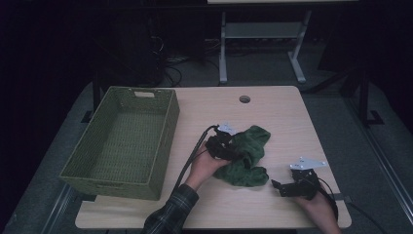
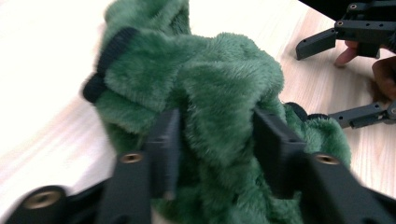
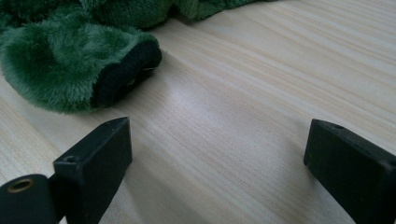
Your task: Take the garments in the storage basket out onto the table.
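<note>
Jaws of the left gripper are seen about half open, with a fold of the green fleece cloth between them; whether the pads press on it cannot be told. In the high view this gripper is placed on the left part of the cloth, which is bunched up near the middle of the wooden table. The right gripper is held wide open over bare wood, with nothing between its jaws, just beside a dark-edged cuff of the cloth. A green woven basket is seen on the left side of the table, apart from the cloth.
</note>
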`<state>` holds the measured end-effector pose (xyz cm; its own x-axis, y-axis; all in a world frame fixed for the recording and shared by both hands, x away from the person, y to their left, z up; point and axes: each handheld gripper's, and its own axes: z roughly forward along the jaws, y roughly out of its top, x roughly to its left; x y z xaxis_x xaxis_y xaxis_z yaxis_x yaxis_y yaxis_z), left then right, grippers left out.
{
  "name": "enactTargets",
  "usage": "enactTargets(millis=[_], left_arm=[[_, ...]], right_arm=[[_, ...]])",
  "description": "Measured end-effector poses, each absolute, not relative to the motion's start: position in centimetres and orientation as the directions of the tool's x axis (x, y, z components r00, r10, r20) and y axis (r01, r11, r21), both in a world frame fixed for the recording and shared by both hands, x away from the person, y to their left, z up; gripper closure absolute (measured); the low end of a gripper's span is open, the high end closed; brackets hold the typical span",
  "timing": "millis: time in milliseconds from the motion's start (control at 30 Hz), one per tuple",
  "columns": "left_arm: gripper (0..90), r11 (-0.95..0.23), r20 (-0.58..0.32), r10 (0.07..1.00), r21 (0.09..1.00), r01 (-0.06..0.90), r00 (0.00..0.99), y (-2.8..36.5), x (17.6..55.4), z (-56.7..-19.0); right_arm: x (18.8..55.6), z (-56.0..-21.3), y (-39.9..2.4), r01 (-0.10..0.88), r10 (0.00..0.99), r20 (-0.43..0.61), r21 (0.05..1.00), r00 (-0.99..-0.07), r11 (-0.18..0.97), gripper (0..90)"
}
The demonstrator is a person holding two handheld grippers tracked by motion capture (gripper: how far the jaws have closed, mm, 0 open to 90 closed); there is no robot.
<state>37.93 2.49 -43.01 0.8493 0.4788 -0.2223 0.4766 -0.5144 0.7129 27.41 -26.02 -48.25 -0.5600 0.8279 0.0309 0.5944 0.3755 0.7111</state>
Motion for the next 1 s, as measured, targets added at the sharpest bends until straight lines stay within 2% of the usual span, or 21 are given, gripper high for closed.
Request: enactTargets(millis=[133, 433, 533, 567, 700, 867, 900, 933, 967, 1000], left_arm=[[39.6, -0.511, -0.199, 0.479, 0.728, 0.456, 0.855, 3.9, 37.2, -42.2], [41.6, -0.477, -0.174, 0.506, 0.76, 0.442, 0.845, 7.7, 35.3, -42.5], [42.2, -0.457, -0.179, 0.519, 0.768, 0.449, 0.836, 8.9, 34.5, -42.8], [42.2, -0.458, -0.175, 0.525, 0.767, 0.449, 0.833, 9.6, 33.8, -43.0], [42.6, -0.479, -0.154, 0.532, 0.756, 0.446, 0.832, 10.5, 32.9, -43.5], [44.0, -0.492, -0.127, 0.543, 0.753, 0.437, 0.83, 11.1, 32.0, -44.2], [44.9, -0.492, -0.127, 0.543, 0.753, 0.437, 0.83, 11.1, 32.0, -44.2], [46.8, -0.502, -0.114, 0.545, 0.749, 0.432, 0.831, 11.2, 31.9, -44.4], [46.8, -0.498, -0.11, 0.551, 0.752, 0.432, 0.827, 11.3, 31.8, -44.6], [49.1, -0.494, -0.113, 0.56, 0.75, 0.44, 0.821, 11.4, 31.8, -44.8]], right_arm=[[27.4, -48.2, -26.0, 0.594, 0.828, 0.031, 0.711, -0.56, 0.376, 7.2], [27.4, -48.2, -26.0, 0.595, 0.828, 0.03, 0.711, -0.559, 0.376, 7.4], [27.3, -48.0, -26.1, 0.592, 0.829, 0.027, 0.712, -0.559, 0.377, 15.7], [27.2, -47.9, -26.1, 0.594, 0.829, 0.022, 0.709, -0.558, 0.38, 15.8], [26.7, -47.3, -25.9, 0.564, 0.82, 0.0, 0.726, -0.573, 0.394, 29.4], [25.9, -46.1, -25.9, 0.531, 0.797, 0.048, 0.769, -0.601, 0.355, 54.6], [25.9, -46.1, -25.9, 0.531, 0.797, 0.048, 0.769, -0.601, 0.355, 54.6], [25.7, -45.7, -25.6, 0.514, 0.78, 0.059, 0.783, -0.623, 0.351, 64.2], [25.7, -45.7, -25.6, 0.514, 0.78, 0.059, 0.783, -0.623, 0.351, 64.2], [25.6, -45.3, -25.3, 0.506, 0.76, 0.087, 0.794, -0.644, 0.338, 71.5]])
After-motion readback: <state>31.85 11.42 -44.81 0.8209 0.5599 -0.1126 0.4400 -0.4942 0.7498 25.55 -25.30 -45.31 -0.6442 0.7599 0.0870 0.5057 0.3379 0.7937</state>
